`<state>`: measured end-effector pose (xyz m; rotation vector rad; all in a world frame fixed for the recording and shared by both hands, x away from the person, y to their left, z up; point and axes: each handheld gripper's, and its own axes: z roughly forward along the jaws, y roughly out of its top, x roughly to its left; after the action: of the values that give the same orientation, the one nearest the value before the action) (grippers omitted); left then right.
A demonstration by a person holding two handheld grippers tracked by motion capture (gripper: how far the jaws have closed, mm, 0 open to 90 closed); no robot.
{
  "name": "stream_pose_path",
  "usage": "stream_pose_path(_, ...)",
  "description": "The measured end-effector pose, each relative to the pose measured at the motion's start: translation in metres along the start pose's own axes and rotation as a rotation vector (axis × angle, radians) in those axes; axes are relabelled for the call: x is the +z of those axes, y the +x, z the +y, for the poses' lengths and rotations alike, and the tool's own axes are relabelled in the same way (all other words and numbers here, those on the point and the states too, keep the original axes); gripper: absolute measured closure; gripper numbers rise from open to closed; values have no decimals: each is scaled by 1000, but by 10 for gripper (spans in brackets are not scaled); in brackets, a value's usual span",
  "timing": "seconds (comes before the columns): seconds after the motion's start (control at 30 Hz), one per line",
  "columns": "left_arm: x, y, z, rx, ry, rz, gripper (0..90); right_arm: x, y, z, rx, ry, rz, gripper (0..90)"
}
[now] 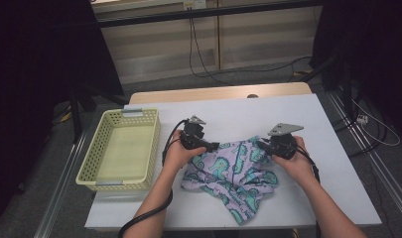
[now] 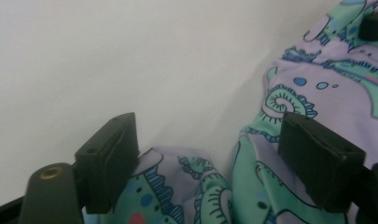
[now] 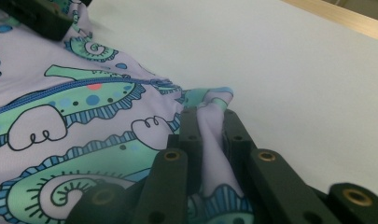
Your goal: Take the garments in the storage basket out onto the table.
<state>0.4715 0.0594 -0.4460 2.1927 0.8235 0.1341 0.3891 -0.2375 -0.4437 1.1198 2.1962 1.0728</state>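
Observation:
A crumpled lilac cloth [image 1: 233, 176] printed with teal seahorses lies on the white table [image 1: 238, 111], near its front. My left gripper [image 1: 212, 146] is at the cloth's far left edge. Its jaws stand wide apart in the left gripper view, with a fold of the cloth [image 2: 186, 186] lying between them and not pinched. My right gripper [image 1: 260, 144] is at the cloth's far right edge, shut on a pinched ridge of the cloth [image 3: 210, 135] that shows between its fingers [image 3: 189, 133] in the right gripper view.
A pale yellow plastic basket [image 1: 120, 148] with nothing in it stands at the table's left edge. White tabletop stretches beyond the cloth toward the wooden far edge [image 1: 223, 93]. Cables [image 1: 203, 59] trail over the floor behind the table.

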Motion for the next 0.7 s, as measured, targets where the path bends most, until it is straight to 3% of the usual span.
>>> stream_pose_path(0.2,7,-6,-7,53,59,-11,314,-2,-3,-6,39,-4,18,812)
stream_pose_path(0.37,3,-13,-11,78,70,-35,536,3,6,-13,37,42,40,810)
stream_pose_path(0.53,-1,-20,-10,55,110,-49,769,11,18,-14,0,65,82,809)
stream_pose_path(0.63,-6,-21,-7,49,131,-38,804,15,28,-12,-38,70,82,810)
stream_pose_path(0.7,-12,-19,-5,39,95,-18,810,16,31,-11,-48,60,78,811)
